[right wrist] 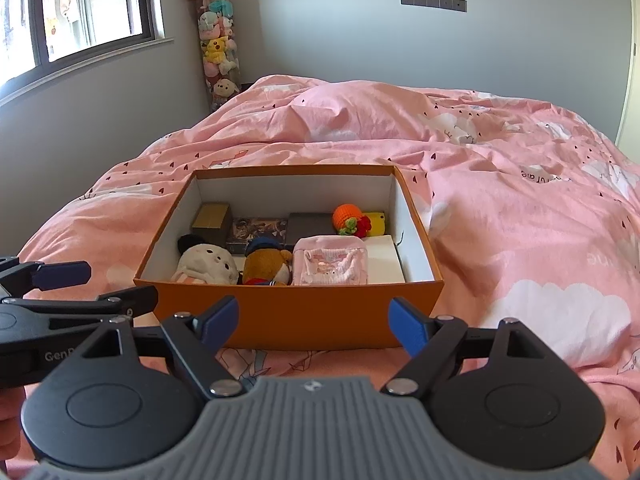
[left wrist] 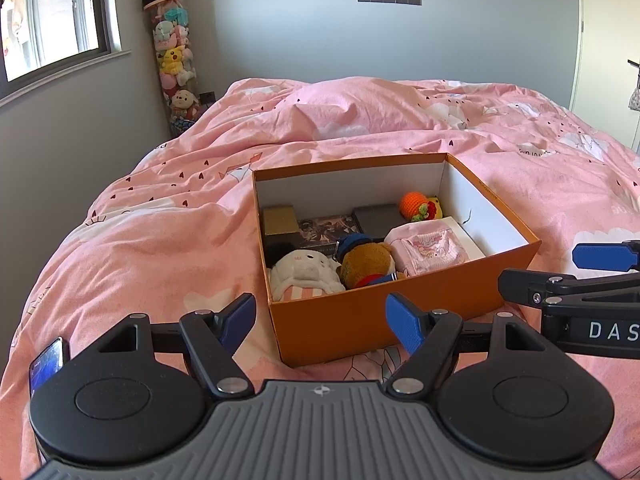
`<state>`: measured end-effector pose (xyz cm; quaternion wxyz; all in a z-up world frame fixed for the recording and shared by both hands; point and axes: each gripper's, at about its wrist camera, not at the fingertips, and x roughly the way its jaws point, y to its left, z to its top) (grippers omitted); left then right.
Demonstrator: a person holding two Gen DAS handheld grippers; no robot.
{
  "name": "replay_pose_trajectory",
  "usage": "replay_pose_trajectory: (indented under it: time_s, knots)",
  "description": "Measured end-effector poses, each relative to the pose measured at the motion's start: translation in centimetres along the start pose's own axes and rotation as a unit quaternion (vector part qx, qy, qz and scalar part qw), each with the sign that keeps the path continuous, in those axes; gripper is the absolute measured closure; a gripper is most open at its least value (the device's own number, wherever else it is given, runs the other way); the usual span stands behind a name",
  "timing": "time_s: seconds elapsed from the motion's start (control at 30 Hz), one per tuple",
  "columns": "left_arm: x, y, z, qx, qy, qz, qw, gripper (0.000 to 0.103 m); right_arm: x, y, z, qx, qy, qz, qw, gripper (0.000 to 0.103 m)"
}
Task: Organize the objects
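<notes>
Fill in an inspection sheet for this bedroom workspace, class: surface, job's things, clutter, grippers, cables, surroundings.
Surface: pink duvet, rumpled, covering the bed.
Job's things: orange box, open, no lid in view; inside lie a white plush, brown bear plush, pink pouch, orange crochet toy, gold box and dark flat boxes.
Clutter: phone at the left gripper's side.
Grippers: left gripper open, empty; right gripper open, empty; both short of the box.
Cables: nothing seen.
Surroundings: window, tube of plush toys in the corner, wall switch strip.
</notes>
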<state>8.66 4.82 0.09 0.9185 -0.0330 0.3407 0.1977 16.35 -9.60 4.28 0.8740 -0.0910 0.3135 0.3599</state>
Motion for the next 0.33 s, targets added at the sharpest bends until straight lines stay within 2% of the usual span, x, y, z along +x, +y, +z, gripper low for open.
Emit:
replay_pose_trajectory:
  time_s: [0.33]
  knots:
    - [0.17, -0.04, -0.13, 0.0, 0.003, -0.003, 1.0, 0.017, 0.02, -0.08, -0.17, 0.001, 0.003, -0.002, 1.0, 0.019]
